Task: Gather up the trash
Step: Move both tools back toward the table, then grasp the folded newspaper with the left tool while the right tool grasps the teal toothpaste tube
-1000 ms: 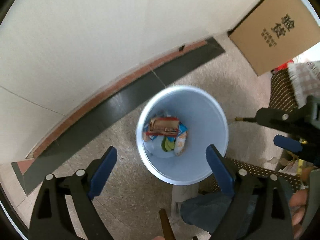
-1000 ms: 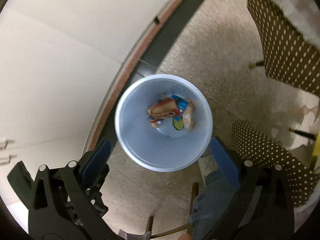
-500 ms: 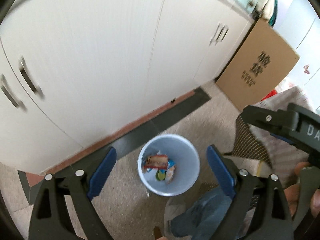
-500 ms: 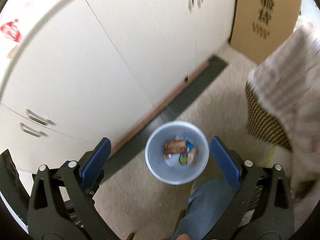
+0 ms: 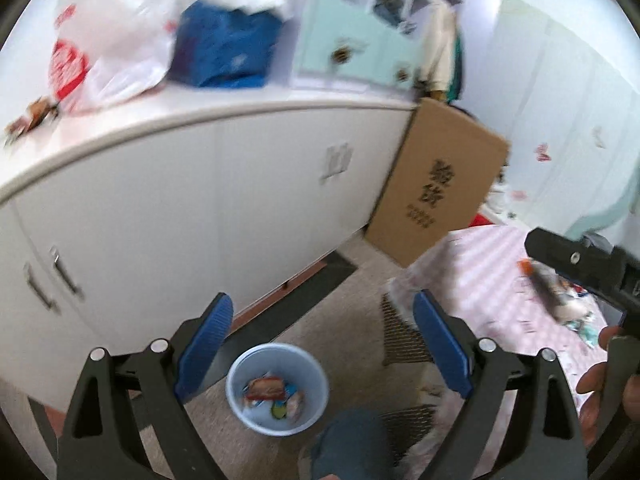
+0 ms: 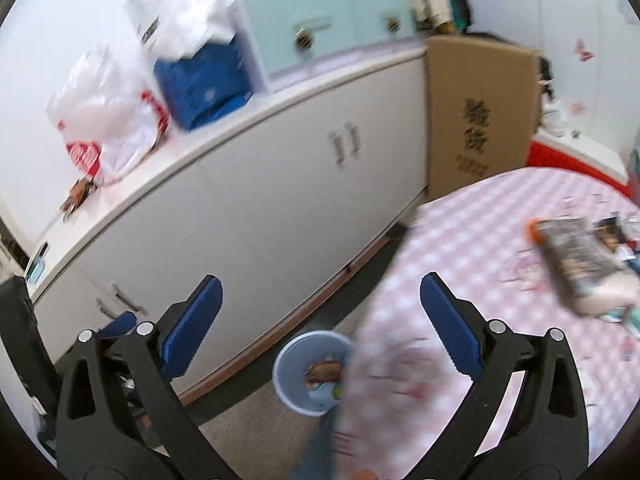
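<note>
1. The tall brown cardboard box leaning against the end of the white cabinet carries two large black printed characters with a row of smaller ones beneath; motion blur leaves them unreadable
2. The white plastic bag on the cabinet top bears a red patch with white lettering, too smeared to read; a blue bag sits just beside it
3. The round pale blue plastic bin stands on the speckled floor near the cabinet's base, holding a red-and-white snack wrapper and other blue, green and orange packets
4. A long dark wrapper with an orange end lies on the pink checked tablecloth, among more litter at the right edge
5. The left gripper is spread wide and empty, above the bin
6. The right gripper is likewise spread wide, holding nothing, over the table's edge
</note>
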